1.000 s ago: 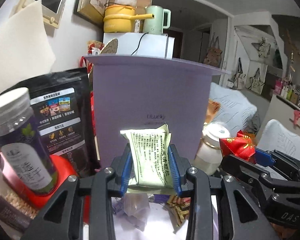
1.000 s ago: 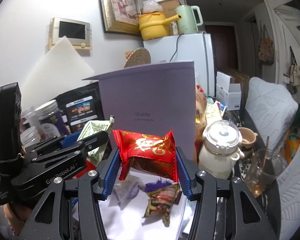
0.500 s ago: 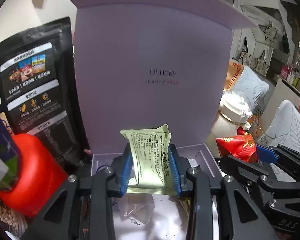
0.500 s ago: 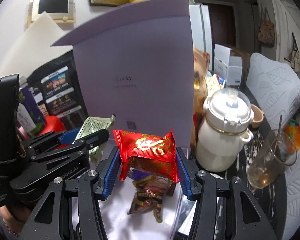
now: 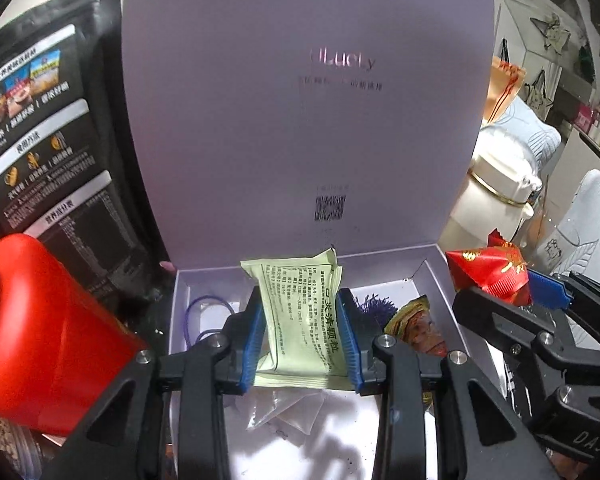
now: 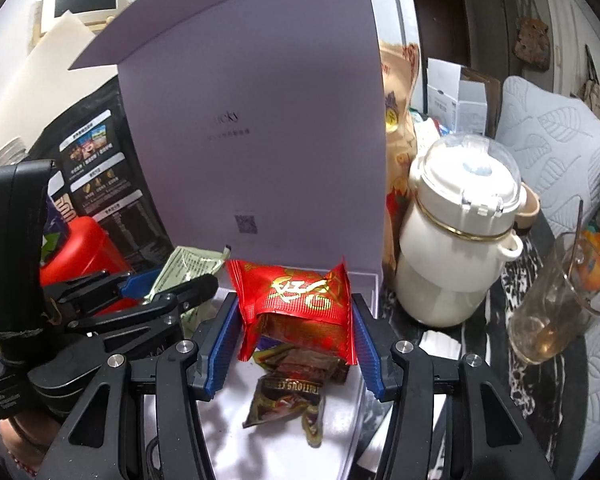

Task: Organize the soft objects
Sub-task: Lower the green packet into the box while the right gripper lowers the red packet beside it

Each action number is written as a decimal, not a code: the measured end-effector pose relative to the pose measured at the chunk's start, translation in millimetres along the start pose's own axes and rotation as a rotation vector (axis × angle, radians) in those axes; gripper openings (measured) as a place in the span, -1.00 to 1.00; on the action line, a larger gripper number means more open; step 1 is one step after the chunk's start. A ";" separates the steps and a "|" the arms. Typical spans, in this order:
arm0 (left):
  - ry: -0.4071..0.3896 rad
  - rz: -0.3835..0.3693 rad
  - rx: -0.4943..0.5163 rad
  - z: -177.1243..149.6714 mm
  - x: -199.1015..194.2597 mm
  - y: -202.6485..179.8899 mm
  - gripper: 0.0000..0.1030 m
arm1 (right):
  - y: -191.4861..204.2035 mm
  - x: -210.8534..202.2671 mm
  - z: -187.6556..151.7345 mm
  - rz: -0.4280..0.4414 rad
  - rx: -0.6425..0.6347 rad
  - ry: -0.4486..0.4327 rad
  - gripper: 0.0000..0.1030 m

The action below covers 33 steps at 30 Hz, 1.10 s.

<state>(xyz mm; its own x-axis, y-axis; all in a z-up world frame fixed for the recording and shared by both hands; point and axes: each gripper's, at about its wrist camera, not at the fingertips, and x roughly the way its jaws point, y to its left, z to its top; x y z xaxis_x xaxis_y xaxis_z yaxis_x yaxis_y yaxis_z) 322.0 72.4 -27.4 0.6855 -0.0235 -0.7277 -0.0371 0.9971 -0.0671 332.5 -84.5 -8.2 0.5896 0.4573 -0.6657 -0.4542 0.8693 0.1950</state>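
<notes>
The lilac box [image 5: 440,280] stands directly ahead of both hand-held grippers, its lid [image 5: 300,120] raised upright behind the tray. The tray floor lies below and ahead of the fingers.

Around the box, as seen from the left hand-held gripper: a black pouch [image 5: 48,128] ahead to the left, a red container [image 5: 40,340] close on the left, and a white jar [image 5: 496,200] ahead to the right.

The left hand-held gripper [image 5: 302,334] is clamped on a pale green sachet [image 5: 300,320], 1 blue pad on each side, held over the middle of the tray. The right hand-held gripper [image 6: 294,334] is clamped on a red snack packet [image 6: 296,300], held over the right part of the tray, just beside the left unit.

Already in the tray: a clear plastic bag [image 5: 284,416] below the left fingers, a brown candy wrapper [image 6: 288,396] below the right fingers, a purple tassel [image 5: 374,306] ahead, and a purple elastic loop [image 5: 204,316] ahead to the left.

Step in hand, by judgement: placement of 2 soft items into the box. Both are positioned over the opening but not yet released.

The next move likely calls for lowering each hand-held gripper toward the tray floor, then opening the jaws. Keep the 2 units apart during descent, and keep the packets inside the tray walls.
</notes>
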 end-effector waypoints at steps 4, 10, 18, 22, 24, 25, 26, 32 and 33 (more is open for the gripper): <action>0.019 0.010 0.020 -0.4 8.9 -3.9 -0.34 | -1.7 5.8 -1.4 -0.013 -0.002 0.011 0.02; 0.019 0.048 0.045 -1.0 16.8 -10.0 -0.34 | -2.4 17.4 -5.3 -0.036 -0.010 0.031 0.03; 0.074 0.055 0.043 -0.1 38.2 -13.2 -0.34 | 0.5 36.7 -11.2 -0.064 -0.027 0.071 0.03; 0.093 0.047 0.040 -0.1 43.9 -14.1 -0.34 | 0.8 47.5 -14.8 -0.081 -0.034 0.097 0.03; 0.101 0.048 0.038 0.0 48.1 -14.3 -0.34 | 0.1 51.3 -16.4 -0.077 -0.034 0.106 0.03; 0.104 0.054 0.041 0.0 49.3 -16.8 -0.34 | -0.2 52.4 -17.0 -0.080 -0.035 0.108 0.03; 0.107 0.058 0.044 0.5 51.0 -18.0 -0.34 | -0.2 53.2 -17.3 -0.081 -0.037 0.110 0.04; 0.140 0.070 0.036 7.6 61.9 -21.2 -0.34 | 2.2 61.9 -16.3 -0.091 -0.043 0.130 0.07; 0.165 0.068 0.022 8.5 65.7 -20.8 -0.34 | 2.9 62.9 -16.2 -0.091 -0.047 0.133 0.07</action>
<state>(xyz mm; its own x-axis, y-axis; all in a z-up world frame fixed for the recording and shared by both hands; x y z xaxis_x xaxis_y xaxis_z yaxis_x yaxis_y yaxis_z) 374.0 50.7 -68.0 0.5533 0.0341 -0.8323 -0.0625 0.9980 -0.0006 357.5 -56.2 -61.2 0.5376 0.3457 -0.7690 -0.4354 0.8949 0.0979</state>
